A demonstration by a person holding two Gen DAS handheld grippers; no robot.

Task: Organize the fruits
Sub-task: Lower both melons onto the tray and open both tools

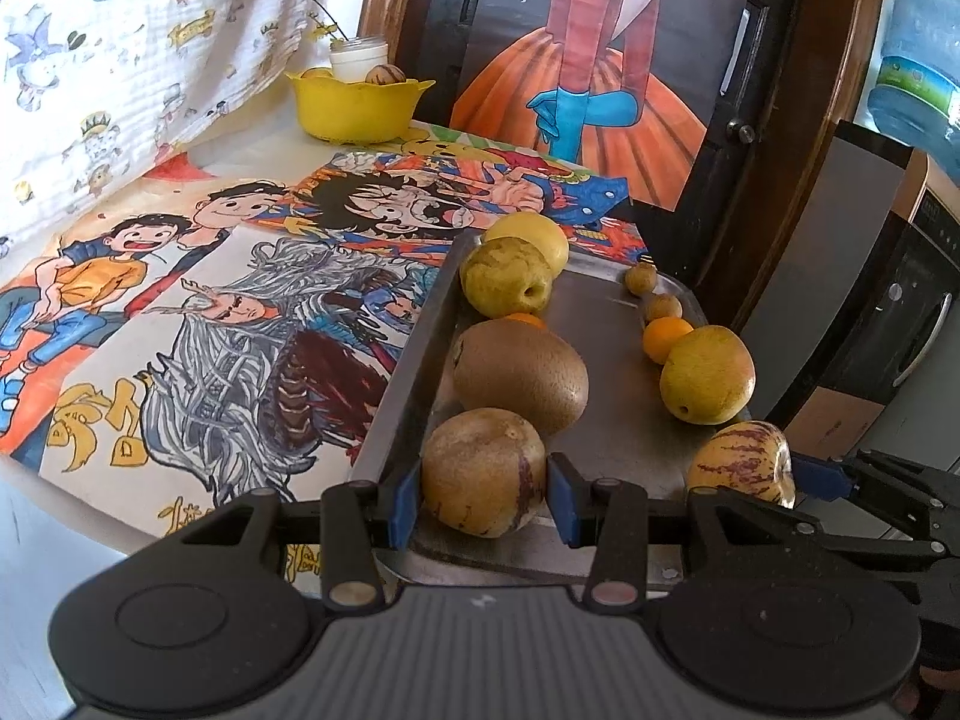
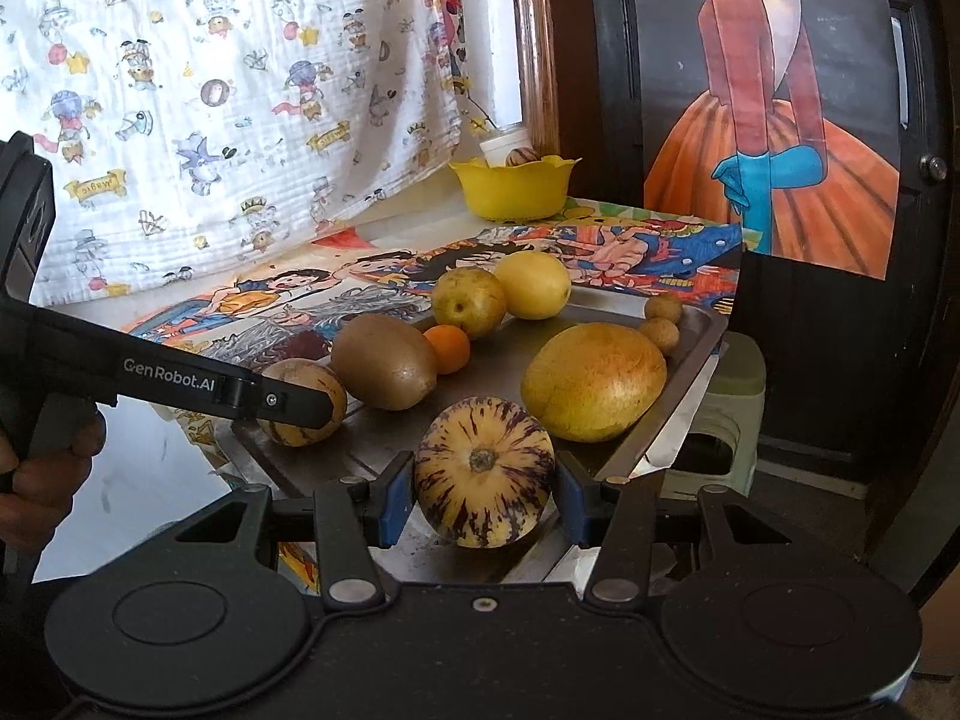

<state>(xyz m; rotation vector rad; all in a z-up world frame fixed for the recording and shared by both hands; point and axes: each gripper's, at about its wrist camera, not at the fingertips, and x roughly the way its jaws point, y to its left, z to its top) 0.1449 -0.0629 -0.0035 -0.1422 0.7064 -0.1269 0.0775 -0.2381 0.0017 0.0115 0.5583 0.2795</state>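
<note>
left gripper (image 1: 485, 492) closed on brownish pepino (image 1: 483, 471), lower centre | right gripper (image 2: 485, 495) clamps striped pepino (image 2: 483, 471), stem end facing camera, long axis toward lens

Down the middle of the tray (image 1: 594, 324) runs a bare lane between two rows of fruit, the kiwi (image 1: 519, 373) crowding its left side and the mango (image 1: 707, 373) its right, while the table (image 1: 180, 276) left of it lies open up to the yellow bowl (image 1: 354, 111).

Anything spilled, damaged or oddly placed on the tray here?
Nothing spilled or damaged. The metal tray sticks out past the table's right edge, above a stool. Each tool grips a striped melon: left, right.
</note>
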